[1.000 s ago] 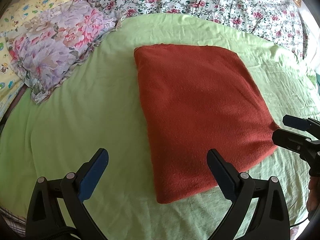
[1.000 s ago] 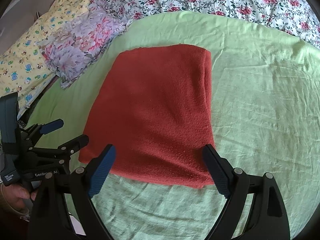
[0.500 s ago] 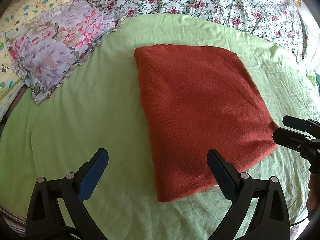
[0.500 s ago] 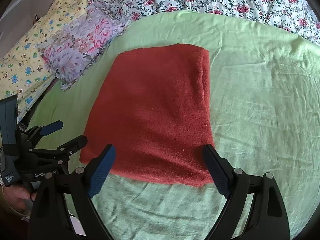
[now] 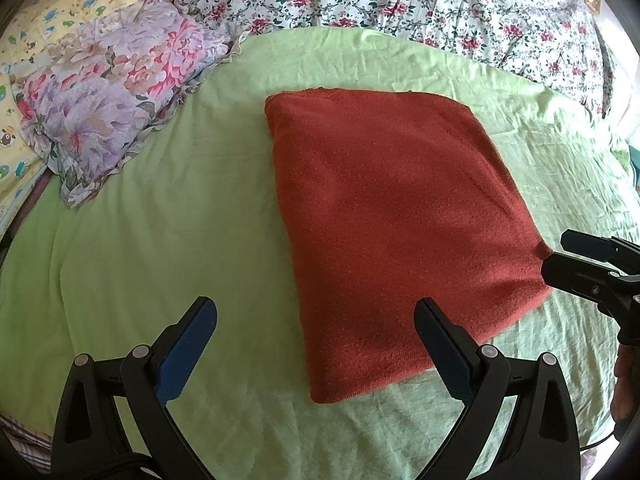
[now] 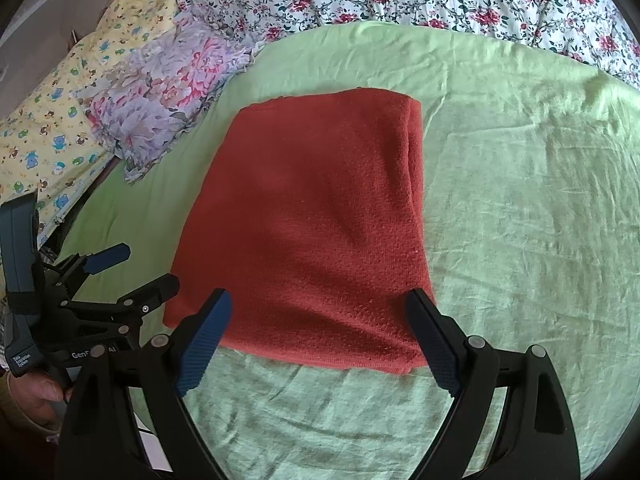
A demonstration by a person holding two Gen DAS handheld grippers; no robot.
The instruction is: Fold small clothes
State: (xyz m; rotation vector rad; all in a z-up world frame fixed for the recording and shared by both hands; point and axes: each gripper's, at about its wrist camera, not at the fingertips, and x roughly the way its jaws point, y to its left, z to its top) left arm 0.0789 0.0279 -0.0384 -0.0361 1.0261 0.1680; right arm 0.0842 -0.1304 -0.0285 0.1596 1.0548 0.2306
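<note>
The cloth is soft, thick knit, light, and I judge it will sag and slide over itself when lifted, so I would take it at the two near corners (pinching all layers together). It is rust-red, folded to a flat rectangle with a rolled fold along its right side, and it lies in the middle of the green sheet. My left gripper hangs open over the near left corner; my right gripper is open too, at the near edge. A floral pillow lies far left.
</note>
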